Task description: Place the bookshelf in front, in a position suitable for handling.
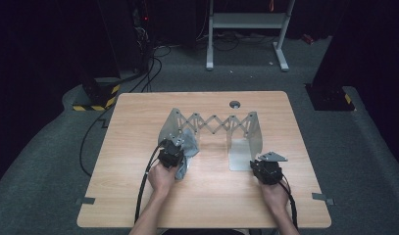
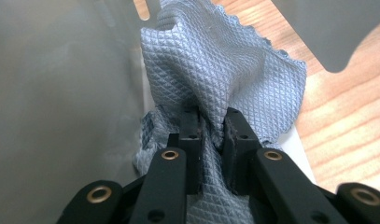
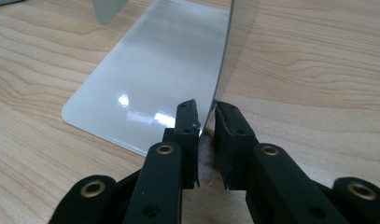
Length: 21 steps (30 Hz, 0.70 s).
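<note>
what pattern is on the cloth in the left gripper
Grey-blue cloth with a fine diamond quilt pattern, clearest in the left gripper view.

R gripper (image 3: 206, 116): jaws nearly closed on lower edge of upright metal panel (image 3: 234, 51), pads at both sides of it | flat base plate (image 3: 150, 79): glossy, lies on wooden table (image 3: 318, 70), left of jaws, rounded corner near | second panel tip (image 3: 106, 9): top, far.
</note>
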Motion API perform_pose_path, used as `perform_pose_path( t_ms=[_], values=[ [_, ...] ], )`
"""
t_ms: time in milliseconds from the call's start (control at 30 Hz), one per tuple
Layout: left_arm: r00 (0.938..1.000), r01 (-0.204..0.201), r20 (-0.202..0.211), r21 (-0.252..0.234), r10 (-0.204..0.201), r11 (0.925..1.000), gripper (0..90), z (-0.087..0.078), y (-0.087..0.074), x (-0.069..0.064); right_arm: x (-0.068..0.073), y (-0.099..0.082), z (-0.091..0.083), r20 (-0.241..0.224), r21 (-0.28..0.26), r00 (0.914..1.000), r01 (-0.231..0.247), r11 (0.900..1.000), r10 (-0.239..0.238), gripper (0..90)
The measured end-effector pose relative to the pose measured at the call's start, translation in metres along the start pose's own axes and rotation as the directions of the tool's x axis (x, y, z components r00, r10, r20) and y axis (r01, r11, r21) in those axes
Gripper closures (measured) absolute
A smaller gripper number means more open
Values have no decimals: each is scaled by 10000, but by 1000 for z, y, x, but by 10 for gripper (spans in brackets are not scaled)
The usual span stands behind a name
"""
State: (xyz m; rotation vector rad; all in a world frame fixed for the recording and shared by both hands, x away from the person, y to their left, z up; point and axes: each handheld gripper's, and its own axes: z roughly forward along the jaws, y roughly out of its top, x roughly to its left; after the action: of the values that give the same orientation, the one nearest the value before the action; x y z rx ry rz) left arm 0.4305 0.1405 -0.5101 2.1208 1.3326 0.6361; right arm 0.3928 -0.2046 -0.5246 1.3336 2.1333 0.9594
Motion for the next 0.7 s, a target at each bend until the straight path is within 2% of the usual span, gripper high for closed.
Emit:
perform_pose_path(
  t_ms=[533, 700],
  values=[
    [9999, 9, -129, -21, -10, 10000, 796, -22, -22, 4, 1, 0, 0, -4, 11, 10000, 9, 10000, -9, 799],
    [10000, 67, 50, -119, -67, 9999, 796, -31, -26, 2, 1, 0, 0, 4, 5, 10000, 24, 10000, -24, 799]
  ],
)
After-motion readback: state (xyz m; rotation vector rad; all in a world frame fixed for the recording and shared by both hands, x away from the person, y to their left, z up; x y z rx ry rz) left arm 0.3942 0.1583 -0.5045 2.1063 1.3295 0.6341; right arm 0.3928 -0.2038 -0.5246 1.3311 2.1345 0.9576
